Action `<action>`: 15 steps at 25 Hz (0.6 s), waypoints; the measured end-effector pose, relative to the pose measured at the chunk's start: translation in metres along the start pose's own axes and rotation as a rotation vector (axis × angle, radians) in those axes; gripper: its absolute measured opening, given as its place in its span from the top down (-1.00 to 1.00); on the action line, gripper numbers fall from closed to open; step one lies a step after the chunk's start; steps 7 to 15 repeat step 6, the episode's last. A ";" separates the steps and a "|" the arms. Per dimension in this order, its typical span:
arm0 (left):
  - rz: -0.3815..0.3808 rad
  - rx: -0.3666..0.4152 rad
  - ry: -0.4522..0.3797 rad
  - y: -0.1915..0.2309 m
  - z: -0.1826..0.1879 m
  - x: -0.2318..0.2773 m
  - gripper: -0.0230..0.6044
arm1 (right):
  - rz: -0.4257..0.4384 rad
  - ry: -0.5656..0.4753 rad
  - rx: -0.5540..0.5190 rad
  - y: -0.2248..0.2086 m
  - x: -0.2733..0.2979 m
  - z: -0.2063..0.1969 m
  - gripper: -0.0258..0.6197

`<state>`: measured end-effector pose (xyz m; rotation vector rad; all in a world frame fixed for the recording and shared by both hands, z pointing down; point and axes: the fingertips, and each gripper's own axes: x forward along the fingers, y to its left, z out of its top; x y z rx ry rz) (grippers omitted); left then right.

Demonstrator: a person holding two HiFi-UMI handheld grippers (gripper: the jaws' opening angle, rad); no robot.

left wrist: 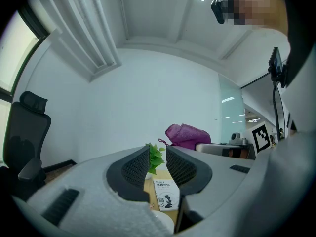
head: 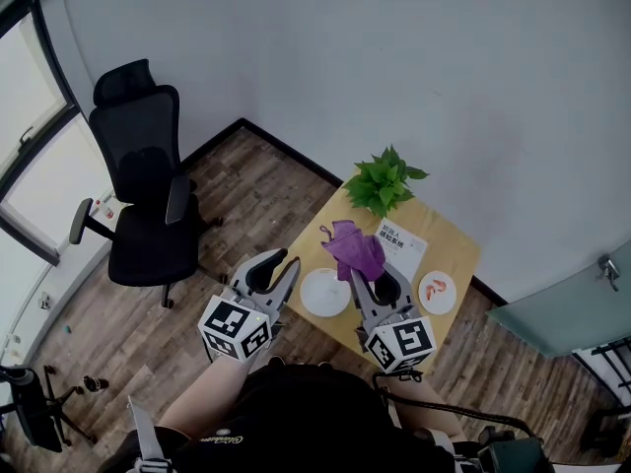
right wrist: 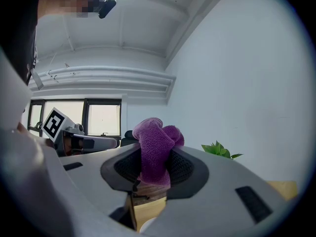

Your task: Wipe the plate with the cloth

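Note:
A white plate [head: 325,292] lies on the small wooden table [head: 449,249], near its front-left edge. My right gripper [head: 367,274] hangs above the table just right of the plate, shut on a bunched purple cloth [head: 355,247] that sticks up past its fingertips. In the right gripper view the cloth [right wrist: 155,149] fills the gap between the jaws of that gripper [right wrist: 154,168]. My left gripper [head: 274,269] hovers left of the plate, off the table's edge, open a little with nothing in it. In the left gripper view that gripper [left wrist: 158,164] shows the plate's rim [left wrist: 162,219] low between its jaws.
A potted green plant [head: 385,182] stands at the table's far corner, a printed booklet [head: 402,241] lies behind the grippers, and a small dish with red bits [head: 437,292] sits at the right. A black office chair [head: 148,195] stands on the wood floor at left.

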<state>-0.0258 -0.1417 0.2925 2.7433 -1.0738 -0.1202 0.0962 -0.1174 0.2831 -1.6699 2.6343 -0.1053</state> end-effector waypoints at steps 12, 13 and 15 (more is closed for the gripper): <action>-0.005 -0.010 0.000 0.000 0.001 0.001 0.59 | -0.007 0.007 0.005 -0.001 0.001 -0.001 0.54; -0.005 -0.010 0.000 0.000 0.001 0.001 0.59 | -0.007 0.007 0.005 -0.001 0.001 -0.001 0.54; -0.005 -0.010 0.000 0.000 0.001 0.001 0.59 | -0.007 0.007 0.005 -0.001 0.001 -0.001 0.54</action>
